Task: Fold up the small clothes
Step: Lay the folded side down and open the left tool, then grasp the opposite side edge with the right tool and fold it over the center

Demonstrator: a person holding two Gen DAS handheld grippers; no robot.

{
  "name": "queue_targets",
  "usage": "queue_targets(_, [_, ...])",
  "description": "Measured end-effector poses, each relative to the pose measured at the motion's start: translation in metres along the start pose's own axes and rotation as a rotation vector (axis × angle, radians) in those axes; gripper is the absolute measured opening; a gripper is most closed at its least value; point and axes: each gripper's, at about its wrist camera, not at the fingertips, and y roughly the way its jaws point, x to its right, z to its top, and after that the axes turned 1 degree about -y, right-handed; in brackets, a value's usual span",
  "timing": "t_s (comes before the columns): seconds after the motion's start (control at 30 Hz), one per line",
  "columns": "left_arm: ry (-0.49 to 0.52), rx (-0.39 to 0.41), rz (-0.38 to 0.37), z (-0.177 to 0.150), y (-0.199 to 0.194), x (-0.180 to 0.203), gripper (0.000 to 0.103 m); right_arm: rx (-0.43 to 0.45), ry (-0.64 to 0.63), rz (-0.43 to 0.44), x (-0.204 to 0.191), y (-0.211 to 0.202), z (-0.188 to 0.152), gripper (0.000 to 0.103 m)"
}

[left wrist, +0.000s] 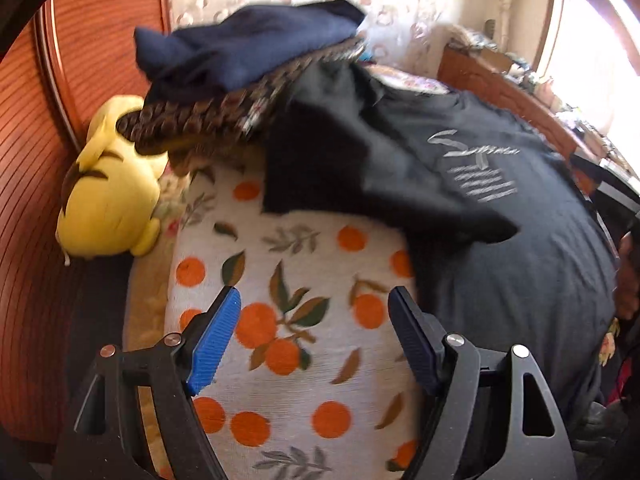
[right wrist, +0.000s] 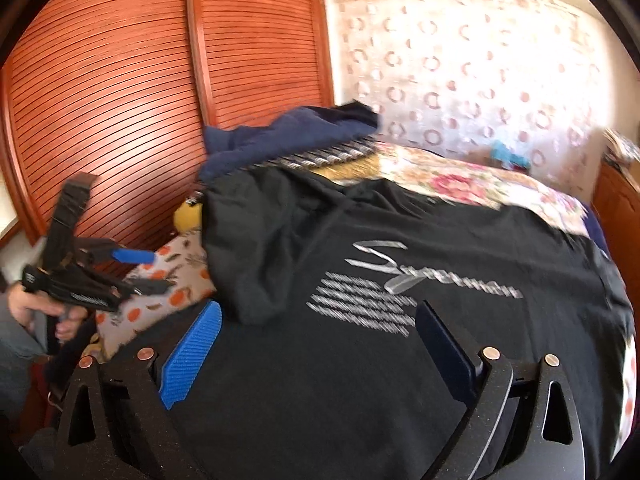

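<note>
A black T-shirt (left wrist: 500,240) with silver lettering lies spread on the bed, one sleeve side folded over and rumpled; it also fills the right wrist view (right wrist: 360,240). My left gripper (left wrist: 316,300) is open and empty, above the orange-print blanket (left wrist: 300,280) just left of the shirt's edge. It shows from the side in the right wrist view (right wrist: 148,272). My right gripper (right wrist: 320,312) is open and empty, just above the shirt's lower front below the lettering.
A dark blue garment (left wrist: 248,48) lies on a brown patterned fabric (left wrist: 208,116) at the head of the bed. A yellow plush toy (left wrist: 108,196) sits by the red slatted wardrobe doors (right wrist: 120,100). A floral bedspread (right wrist: 460,184) lies behind the shirt.
</note>
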Motion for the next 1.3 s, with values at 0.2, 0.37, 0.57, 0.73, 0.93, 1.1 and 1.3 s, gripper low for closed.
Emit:
queue_targets(0.2, [-0.012,0.016,-0.006,-0.007,0.003,-0.007,0.078,-0.040,-0.041,0.097,-0.011,0.045,0.024,0.083])
queue_targets(0.37, [0.011,0.060,0.013,-0.012,0.002,-0.008,0.079,-0.097,-0.070,0.160,-0.022,0.096,0.042,0.075])
queue_targets(0.57, [0.033,0.067,0.033,-0.016,0.000,-0.008,0.079,-0.165,-0.100,0.208,-0.045,0.142,0.057,0.067])
queue_targets(0.73, [-0.001,0.067,-0.001,-0.016,-0.004,-0.016,0.079,-0.253,-0.166,0.195,-0.063,0.181,0.061,0.045])
queue_targets(0.93, [-0.044,0.067,-0.007,-0.013,-0.005,-0.018,0.079,-0.200,-0.145,0.197,-0.048,0.178,0.076,0.006])
queue_targets(1.1, [-0.073,0.066,-0.031,-0.006,-0.007,-0.011,0.079,-0.030,0.065,0.176,0.024,0.128,0.082,0.006])
queue_targets(1.3, [-0.041,0.098,-0.072,0.006,-0.010,0.014,0.079,-0.172,0.166,-0.119,0.107,0.132,0.037,0.020])
